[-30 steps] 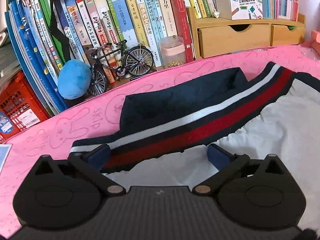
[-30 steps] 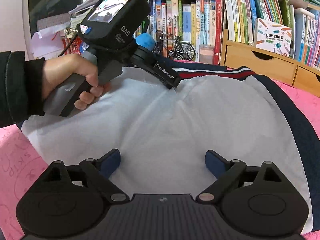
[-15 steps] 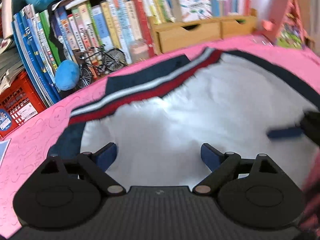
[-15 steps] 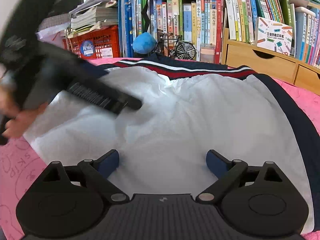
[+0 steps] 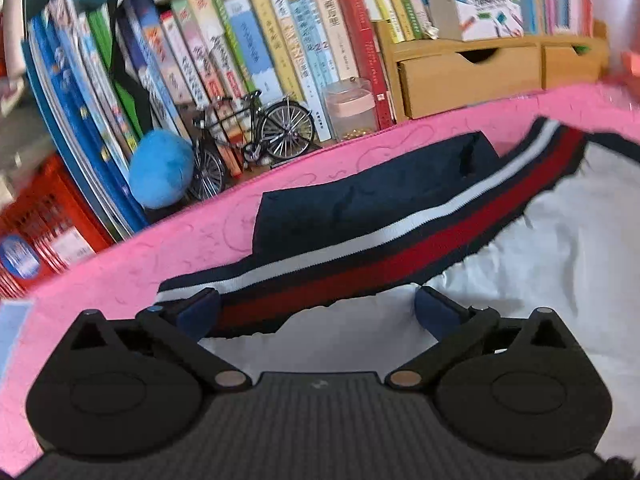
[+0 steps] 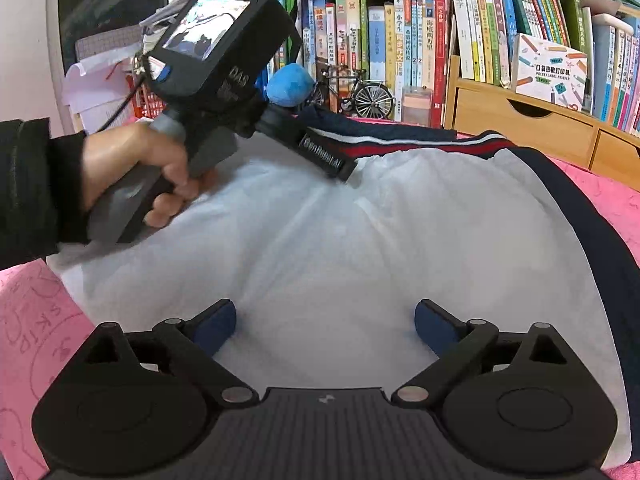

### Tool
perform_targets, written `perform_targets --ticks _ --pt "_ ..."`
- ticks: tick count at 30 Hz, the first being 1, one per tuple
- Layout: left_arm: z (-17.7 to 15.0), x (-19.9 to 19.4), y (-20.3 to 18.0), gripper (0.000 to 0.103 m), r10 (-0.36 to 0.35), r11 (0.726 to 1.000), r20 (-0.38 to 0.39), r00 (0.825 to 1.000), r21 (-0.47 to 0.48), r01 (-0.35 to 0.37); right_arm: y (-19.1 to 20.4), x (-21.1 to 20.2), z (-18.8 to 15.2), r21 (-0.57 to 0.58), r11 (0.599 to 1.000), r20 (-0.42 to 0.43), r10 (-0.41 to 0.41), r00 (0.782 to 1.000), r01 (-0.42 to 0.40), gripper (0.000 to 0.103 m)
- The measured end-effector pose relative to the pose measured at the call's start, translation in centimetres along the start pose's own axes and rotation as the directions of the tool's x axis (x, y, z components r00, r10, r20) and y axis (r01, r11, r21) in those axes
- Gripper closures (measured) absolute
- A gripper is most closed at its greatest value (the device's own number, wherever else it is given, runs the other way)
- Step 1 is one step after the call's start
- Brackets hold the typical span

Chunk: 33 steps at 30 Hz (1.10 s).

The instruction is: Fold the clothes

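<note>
While garment [image 6: 360,240] lay white-lining-up on pink mat [image 5: 120,264], we held left gripper [image 5: 316,308] spread over striped waistband [image 5: 360,256], jaws just reopened, nothing between; right gripper [image 6: 324,324] spread, empty.

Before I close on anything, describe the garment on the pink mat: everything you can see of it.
The garment lies spread on the pink mat, white lining side up and wrinkled. Its outer cloth is navy, showing along the right edge and as a flap beyond the striped band of navy, white and red. The open left gripper sits over that band near its left end; whether it touches, I cannot tell.
</note>
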<state>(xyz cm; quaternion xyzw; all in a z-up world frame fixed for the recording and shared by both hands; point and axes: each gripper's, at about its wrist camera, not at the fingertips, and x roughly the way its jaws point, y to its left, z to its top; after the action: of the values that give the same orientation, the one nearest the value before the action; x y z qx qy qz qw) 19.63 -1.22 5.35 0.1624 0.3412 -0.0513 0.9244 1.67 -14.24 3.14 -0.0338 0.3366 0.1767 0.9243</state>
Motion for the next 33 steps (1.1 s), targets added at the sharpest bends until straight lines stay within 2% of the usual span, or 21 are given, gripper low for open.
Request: perform_targets --ticks 2,3,5,8,10,12,15,19,22,23,25,27,28,30,33 --pt "-0.2 -0.6 0.5 0.0 -0.007 1.0 -0.008 1.0 -0.013 0.007 0.1 0.1 0.0 -0.002 1.0 -0.002 0.001 1.0 -0.001 0.004" --pt "-0.4 -1.1 0.7 0.004 -0.007 1.0 -0.011 1.0 -0.016 0.007 0.1 0.1 0.0 -0.003 1.0 -0.004 0.003 1.0 -0.003 0.003" --pt "-1.0 -2.9 1.2 0.006 -0.016 1.0 -0.004 1.0 -0.025 0.016 0.1 0.1 0.0 -0.007 1.0 -0.006 0.004 1.0 -0.004 0.002" --pt "-3.1 -7.1 1.7 0.006 -0.026 1.0 0.042 0.999 -0.015 0.026 0.1 0.2 0.0 -0.009 1.0 -0.006 0.003 1.0 -0.003 0.001" --pt "-5.4 -10.0 2.1 0.003 -0.008 1.0 0.084 0.996 0.017 0.006 0.1 0.2 -0.1 -0.01 1.0 -0.006 0.002 1.0 -0.002 0.001" --pt "-7.9 -11.7 2.4 0.001 0.048 0.998 0.109 0.993 0.044 -0.053 0.1 0.2 -0.1 -0.011 1.0 -0.006 -0.001 1.0 0.001 0.001" --pt "-11.5 -11.8 3.8 0.0 0.178 0.982 0.085 0.98 0.05 -0.183 0.1 0.2 -0.1 -0.012 1.0 -0.006 -0.004 1.0 0.004 0.0" --pt "-14.4 -11.8 8.2 0.0 0.24 0.968 0.034 0.97 -0.091 -0.236 0.1 0.1 -0.1 -0.012 1.0 -0.005 -0.006 1.0 0.006 0.0" --pt "-14.7 -12.7 10.2 0.0 0.304 0.941 0.01 0.952 -0.157 -0.299 -0.4 -0.5 -0.2 0.014 1.0 0.016 -0.012 1.0 0.012 0.001" --pt "-14.3 -13.4 10.4 0.004 0.29 0.941 0.026 0.957 -0.19 -0.28 -0.7 -0.7 -0.3 0.029 0.999 0.028 -0.016 0.999 0.015 0.003" --pt "-13.4 -15.0 10.7 0.005 0.248 0.94 0.069 0.966 -0.257 -0.223 -1.2 -1.9 -0.1 0.073 0.997 0.088 -0.03 0.996 0.023 0.003" --pt "-12.3 -16.1 10.0 0.004 0.126 0.951 0.15 0.981 -0.3 -0.076 -1.4 -2.4 0.7 0.087 0.996 0.128 -0.019 0.992 0.008 0.003" --pt "-11.3 -15.8 9.2 0.004 0.085 0.956 0.166 0.982 -0.291 -0.034 -1.1 -2.1 1.5 0.068 0.998 0.123 -0.014 0.992 0.006 0.003" --pt "-9.6 -14.2 7.0 0.004 0.064 0.967 0.176 0.982 -0.254 -0.017 -0.5 -1.2 3.0 0.013 1.0 0.111 -0.018 0.994 0.016 0.003" --pt "-8.2 -10.2 4.2 0.005 0.113 0.98 0.126 0.986 -0.176 -0.09 -0.3 1.5 4.2 -0.099 0.992 0.067 -0.071 0.995 0.078 0.003"
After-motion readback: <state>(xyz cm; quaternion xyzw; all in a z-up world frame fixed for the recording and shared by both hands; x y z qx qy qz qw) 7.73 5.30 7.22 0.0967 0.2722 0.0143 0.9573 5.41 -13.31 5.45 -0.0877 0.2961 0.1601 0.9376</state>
